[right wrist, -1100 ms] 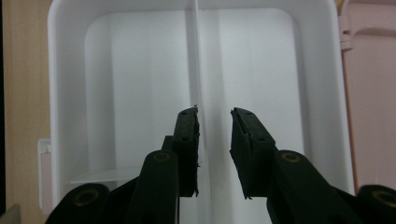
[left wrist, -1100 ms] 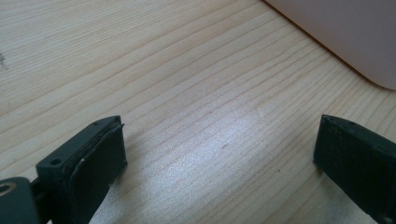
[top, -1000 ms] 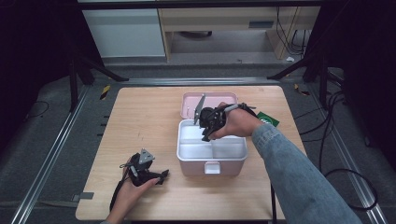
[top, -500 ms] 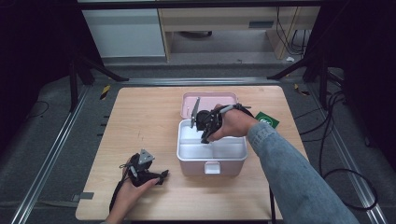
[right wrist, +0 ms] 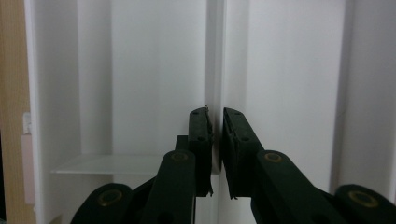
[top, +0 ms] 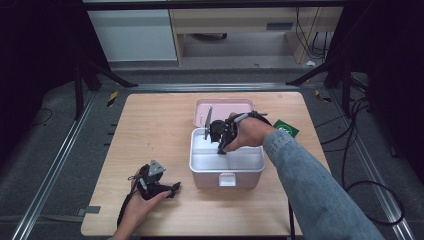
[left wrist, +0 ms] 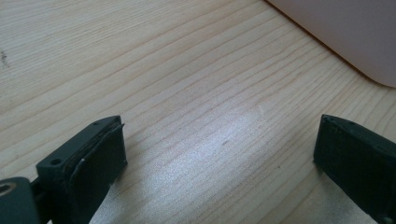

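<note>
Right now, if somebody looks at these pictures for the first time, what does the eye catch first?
First, the pink box in the middle of the wooden table, its lid lying open behind it. The right tongs reach down into its white tray, jaws nearly shut about a thin white divider wall. The left tongs rest open on the table near the front edge.

Denim sleeve [top: 310, 180], black tongs [right wrist: 215, 135] w/ brass screws
</note>
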Demonstrator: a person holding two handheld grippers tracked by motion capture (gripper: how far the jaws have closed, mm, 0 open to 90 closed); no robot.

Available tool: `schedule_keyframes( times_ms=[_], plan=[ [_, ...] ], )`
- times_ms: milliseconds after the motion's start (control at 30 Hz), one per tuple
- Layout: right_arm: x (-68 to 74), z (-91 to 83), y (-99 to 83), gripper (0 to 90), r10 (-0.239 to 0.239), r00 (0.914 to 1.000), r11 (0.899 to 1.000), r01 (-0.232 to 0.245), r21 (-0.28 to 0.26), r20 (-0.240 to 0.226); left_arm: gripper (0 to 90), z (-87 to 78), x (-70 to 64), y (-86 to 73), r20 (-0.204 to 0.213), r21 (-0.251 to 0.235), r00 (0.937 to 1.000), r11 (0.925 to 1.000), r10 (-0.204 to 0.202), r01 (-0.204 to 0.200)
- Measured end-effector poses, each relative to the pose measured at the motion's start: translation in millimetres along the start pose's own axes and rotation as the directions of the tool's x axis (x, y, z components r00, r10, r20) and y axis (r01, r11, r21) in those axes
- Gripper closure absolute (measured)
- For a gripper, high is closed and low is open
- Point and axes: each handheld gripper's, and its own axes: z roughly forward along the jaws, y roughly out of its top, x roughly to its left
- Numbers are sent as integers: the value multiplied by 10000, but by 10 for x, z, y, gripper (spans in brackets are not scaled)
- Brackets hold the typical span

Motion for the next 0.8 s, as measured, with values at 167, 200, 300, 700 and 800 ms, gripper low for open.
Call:
schedule_keyframes(
  times_ms=[167, 200, 300, 700, 800],
  plan=[
    [2, 7, 14, 847, -84, 9999, 9999, 84, 95, -66, 16, 0, 0, 0, -1, 1, 10000, 10000, 3, -3],
    [-4, 7, 20, 854, -157, 9999, 9997, 158, 177, -37, 16, 0, 0, 0, 0, 2, 10000, 10000, 5, -5],
    [-7, 11, 23, 887, -113, 9999, 9997, 113, 197, -5, 15, 0, 0, 0, 0, 0, 10000, 10000, 1, -1],
    [-15, -37, -30, 898, 83, 10000, 9996, -83, -263, -2, 16, 1, 0, 0, 4, -19, 10000, 10000, -2, 2],
    [-17, -58, -40, 898, 121, 9999, 9993, -120, -357, 33, 16, 1, 0, 0, 4, -19, 10000, 10000, -7, 7]
  ],
)
